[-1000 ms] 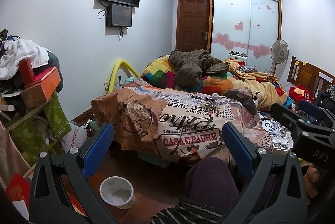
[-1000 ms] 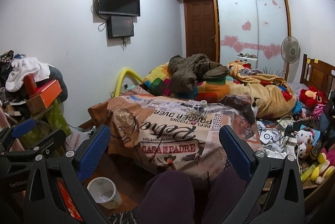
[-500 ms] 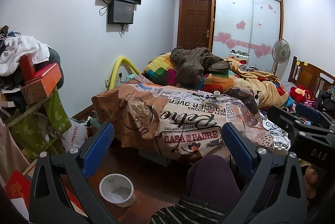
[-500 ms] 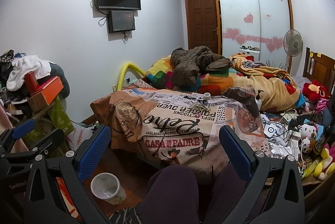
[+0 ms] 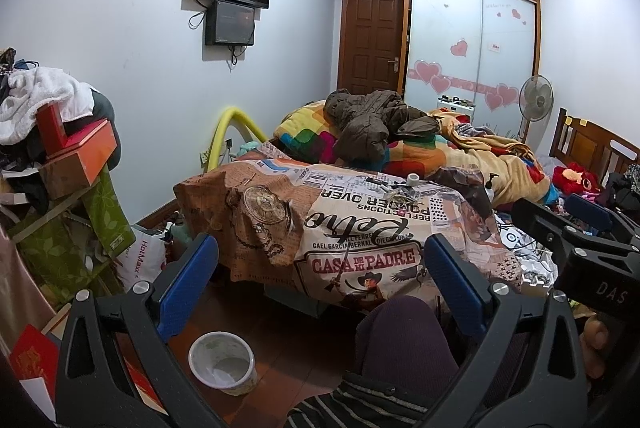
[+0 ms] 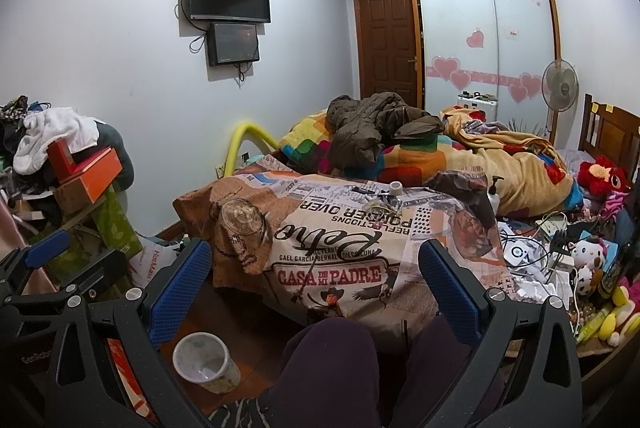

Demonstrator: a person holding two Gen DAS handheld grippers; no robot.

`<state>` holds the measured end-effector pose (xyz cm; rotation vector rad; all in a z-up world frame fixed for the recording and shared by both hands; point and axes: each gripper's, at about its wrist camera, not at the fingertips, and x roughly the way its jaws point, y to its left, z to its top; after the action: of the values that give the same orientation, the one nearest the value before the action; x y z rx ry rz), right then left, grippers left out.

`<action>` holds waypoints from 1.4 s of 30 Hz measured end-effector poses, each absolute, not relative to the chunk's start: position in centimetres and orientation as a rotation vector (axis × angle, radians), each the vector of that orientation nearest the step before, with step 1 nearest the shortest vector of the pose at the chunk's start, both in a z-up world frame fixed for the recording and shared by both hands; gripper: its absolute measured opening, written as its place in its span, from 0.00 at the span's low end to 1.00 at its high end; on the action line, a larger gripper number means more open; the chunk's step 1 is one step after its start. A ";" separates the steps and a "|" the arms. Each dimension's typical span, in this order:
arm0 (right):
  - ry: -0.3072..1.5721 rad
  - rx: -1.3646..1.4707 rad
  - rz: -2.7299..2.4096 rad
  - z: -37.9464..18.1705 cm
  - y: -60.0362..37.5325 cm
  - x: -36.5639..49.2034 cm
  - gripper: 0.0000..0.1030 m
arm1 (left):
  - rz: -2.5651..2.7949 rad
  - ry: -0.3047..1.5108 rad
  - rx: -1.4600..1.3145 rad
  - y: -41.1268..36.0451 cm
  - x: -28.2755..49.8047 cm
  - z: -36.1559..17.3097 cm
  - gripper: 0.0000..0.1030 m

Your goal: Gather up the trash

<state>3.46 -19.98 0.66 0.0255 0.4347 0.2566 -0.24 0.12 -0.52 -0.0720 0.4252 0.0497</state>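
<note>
both grippers are held up in front of the seated person and carry nothing: the left gripper (image 5: 320, 288) has its blue fingers wide apart, and the right gripper (image 6: 314, 282) is also wide. the nearest thing that looks like trash is the cup (image 5: 223, 362) on the floor (image 5: 276, 332), just before the front left corner of the bed (image 5: 360, 228) and beside the person's knee (image 5: 404, 332); in the right view the same cup (image 6: 205, 362) stands below the left finger. it stands upright with the mouth up, and it seems almost empty (only a pale rest at the bottom, i cannot tell what). i judge it to be a thin paper or plastic cup, so very light and soft in the wall; a hard squeeze will crush it, and a push from the side will tip it. the best hold, i think, is across the rim, where the rolled edge is stiffest, with one finger inside and one outside, or lightly around the upper wall. on the bed top, near its middle, lies a small pile (image 5: 400, 194) of wrappers or cords; it is too small to tell if it is trash.
</note>
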 end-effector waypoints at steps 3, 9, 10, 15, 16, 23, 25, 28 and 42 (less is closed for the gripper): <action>0.435 0.025 0.257 0.7 -20.0 3.5 1.00 | 0.050 0.424 -0.072 0.2 -0.3 -0.5 1.00; 0.436 0.027 0.257 0.7 -20.0 3.4 1.00 | 0.049 0.425 -0.072 0.2 -0.3 -0.5 1.00; 0.435 0.027 0.258 0.6 -20.1 3.4 1.00 | 0.049 0.425 -0.072 0.2 -0.3 -0.5 1.00; 0.435 0.025 0.258 0.6 -20.0 3.4 1.00 | 0.049 0.425 -0.072 0.1 -0.3 -0.6 1.00; 0.435 0.026 0.258 0.6 -20.1 3.4 1.00 | 0.049 0.425 -0.072 0.1 -0.3 -0.6 1.00; 0.433 0.026 0.256 0.5 -20.1 3.4 1.00 | 0.058 0.421 -0.081 -0.1 -0.1 -1.2 1.00; 0.431 0.028 0.252 0.4 -20.4 3.5 1.00 | 0.055 0.421 -0.081 -0.2 0.0 -1.4 1.00; 0.417 0.022 0.231 0.6 -21.0 4.0 1.00 | 0.059 0.418 -0.078 -0.6 0.7 -1.6 1.00; 0.378 0.059 0.098 0.7 -24.5 11.2 1.00 | -0.011 0.460 -0.070 -2.4 9.9 -1.0 1.00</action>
<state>11.16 -24.54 0.67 0.0589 0.3777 0.0978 9.92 -2.44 -1.00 -0.0697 0.4603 -0.0109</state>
